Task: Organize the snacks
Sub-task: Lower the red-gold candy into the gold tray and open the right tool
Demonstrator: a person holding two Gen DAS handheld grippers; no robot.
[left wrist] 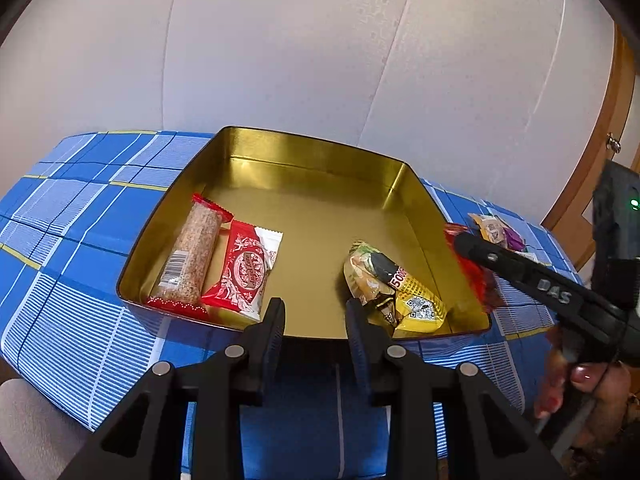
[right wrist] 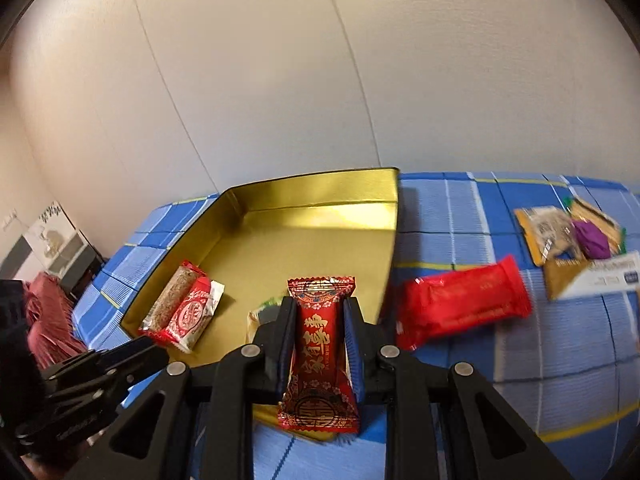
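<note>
A gold tin box (left wrist: 316, 148) (right wrist: 320, 184) stands on a blue plaid tablecloth (left wrist: 72, 240). In it lie a sesame bar (left wrist: 192, 256) (right wrist: 170, 300), a red-and-white packet (left wrist: 244, 270) (right wrist: 192, 316) and a yellow packet (left wrist: 394, 288). My left gripper (left wrist: 316, 312) is open and empty at the box's near edge. My right gripper (right wrist: 320, 316) is shut on a red-and-gold snack packet (right wrist: 318, 344), held over the box's right near corner; it shows in the left wrist view (left wrist: 476, 250) with the packet (left wrist: 476, 276) under it.
A larger red packet (right wrist: 460, 300) lies on the cloth right of the box. Further right lies a heap of snacks, among them a purple one (right wrist: 592, 238) (left wrist: 514, 236). A white wall rises behind the table. A wooden door frame (left wrist: 608, 128) stands at the right.
</note>
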